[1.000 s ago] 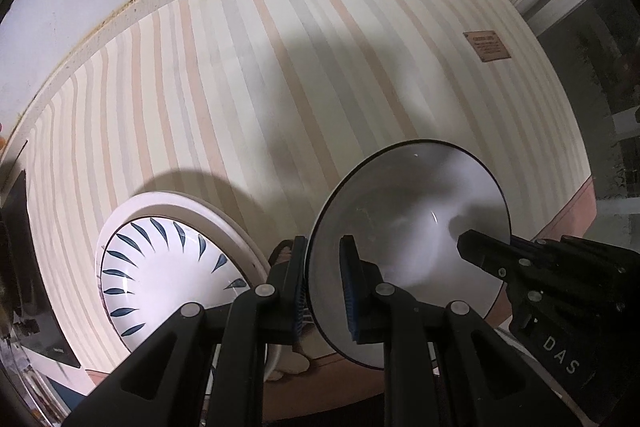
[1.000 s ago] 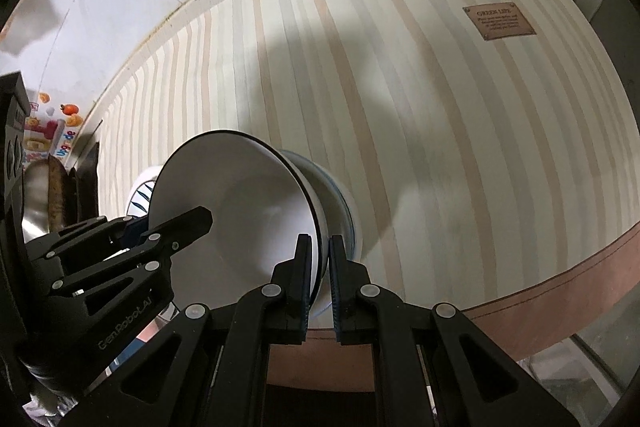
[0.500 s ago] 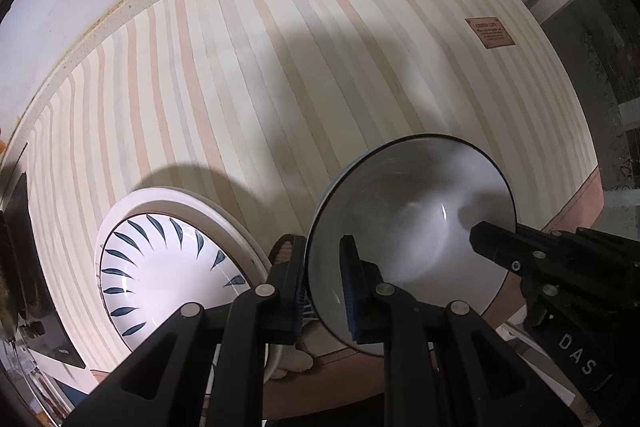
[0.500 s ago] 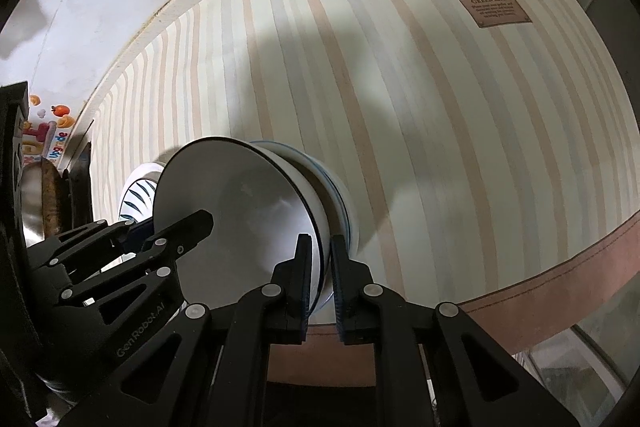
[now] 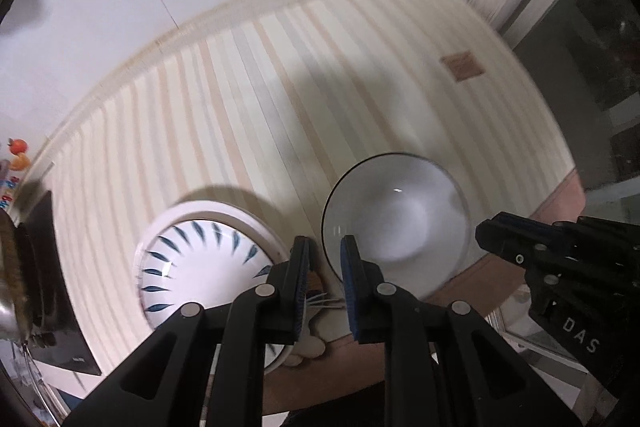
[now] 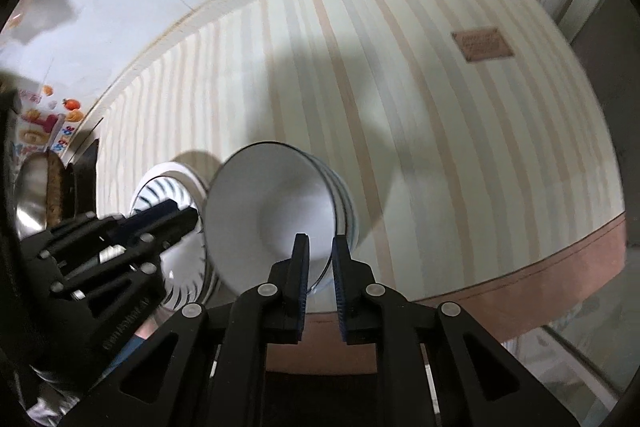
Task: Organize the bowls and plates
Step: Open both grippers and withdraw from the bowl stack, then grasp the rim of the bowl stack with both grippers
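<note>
The left claw (image 5: 324, 259) is slightly parted, released, its fingers straddling the near rim of the white bowl (image 5: 394, 223). The right claw (image 6: 320, 255) likewise stands loosened around that bowl's rim. The bowl rests on the striped tabletop (image 5: 240, 107) beside the blue-patterned plate (image 5: 200, 267).

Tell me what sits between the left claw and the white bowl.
Nothing visible. The left claw has its jaws apart astride the near rim of the white bowl. The patterned plate lies off to its left, and the right claw straddles the bowl's opposite rim.
</note>
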A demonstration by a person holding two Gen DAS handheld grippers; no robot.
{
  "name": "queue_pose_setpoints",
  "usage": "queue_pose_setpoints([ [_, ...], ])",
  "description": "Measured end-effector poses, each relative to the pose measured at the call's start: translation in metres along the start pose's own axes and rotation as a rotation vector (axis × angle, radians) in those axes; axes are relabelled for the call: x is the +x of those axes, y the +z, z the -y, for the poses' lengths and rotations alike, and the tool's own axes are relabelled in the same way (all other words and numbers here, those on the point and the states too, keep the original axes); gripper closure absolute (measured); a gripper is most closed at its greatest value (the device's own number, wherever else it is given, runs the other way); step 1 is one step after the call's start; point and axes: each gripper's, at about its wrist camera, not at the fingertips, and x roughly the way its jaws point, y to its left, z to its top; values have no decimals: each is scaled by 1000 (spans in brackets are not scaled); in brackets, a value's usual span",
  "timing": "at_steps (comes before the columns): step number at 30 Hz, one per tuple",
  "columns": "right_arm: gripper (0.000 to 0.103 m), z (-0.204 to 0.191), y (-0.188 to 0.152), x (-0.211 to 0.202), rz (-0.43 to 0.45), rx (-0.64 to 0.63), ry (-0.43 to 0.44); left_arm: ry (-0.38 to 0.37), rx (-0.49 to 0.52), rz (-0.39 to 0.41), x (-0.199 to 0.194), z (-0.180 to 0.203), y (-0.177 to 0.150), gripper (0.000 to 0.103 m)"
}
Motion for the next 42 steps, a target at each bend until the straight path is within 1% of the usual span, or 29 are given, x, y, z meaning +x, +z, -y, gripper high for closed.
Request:
queue_pose_setpoints([
  [3, 88, -8, -16, -29, 46, -14, 2, -12, 5, 54, -29, -1, -9, 85],
  [4, 83, -12, -21, -38, 59, -20, 1, -18, 1, 75, -41, -3, -14, 83],
  [5, 75, -15, -25, -47, 71, -24, 1, -23, -1, 84, -48, -4, -16, 83],
  [6, 71, -17, -30, -55, 83, -26, 2, -31, -3, 95, -55, -4, -18, 82],
  [7, 64, -19, -35, -62, 96, -28, 2, -38, -5, 104, -62, -5, -21, 81],
  [8, 61, -21, -41, -71, 111, -31, -2, -42, -9, 112, -69, -7, -24, 80],
  [9, 60, -22, -45, -78, 123, -29, -4, -49, -11, 117, -73, -9, -26, 80],
  [11, 53, -25, -52, -92, 144, -29, -13, -64, -15, 125, -83, -11, -30, 80],
  [16, 45, -30, -69, -122, 186, -34, -37, -90, -12, 145, -103, -13, -40, 75],
  [18, 40, -32, -73, -129, 196, -33, -41, -99, -10, 149, -109, -14, -44, 74],
  [19, 37, -32, -75, -132, 201, -35, -43, -103, -7, 146, -111, -14, -45, 70],
  [21, 34, -33, -78, -137, 208, -32, -45, -121, -6, 139, -112, -15, -47, 60],
  [23, 27, -34, -80, -141, 211, -28, -39, -138, 0, 129, -112, -15, -48, 32],
  [25, 22, -33, -80, -141, 210, -22, -35, -149, 0, 125, -111, -16, -48, 24],
  [26, 20, -32, -80, -141, 211, -17, -34, -158, 1, 120, -110, -15, -47, 22],
  [30, 16, -30, -78, -139, 203, -6, -53, -188, -10, 98, -104, -17, -44, 20],
  [32, 14, -27, -76, -136, 198, 3, -56, -214, -16, 76, -98, -19, -40, 15],
  [34, 13, -24, -74, -131, 191, 15, -60, -224, -29, 64, -93, -21, -38, 12],
  [42, 11, -14, -59, -113, 159, 36, -63, -243, -73, 21, -66, -27, -21, 11],
])
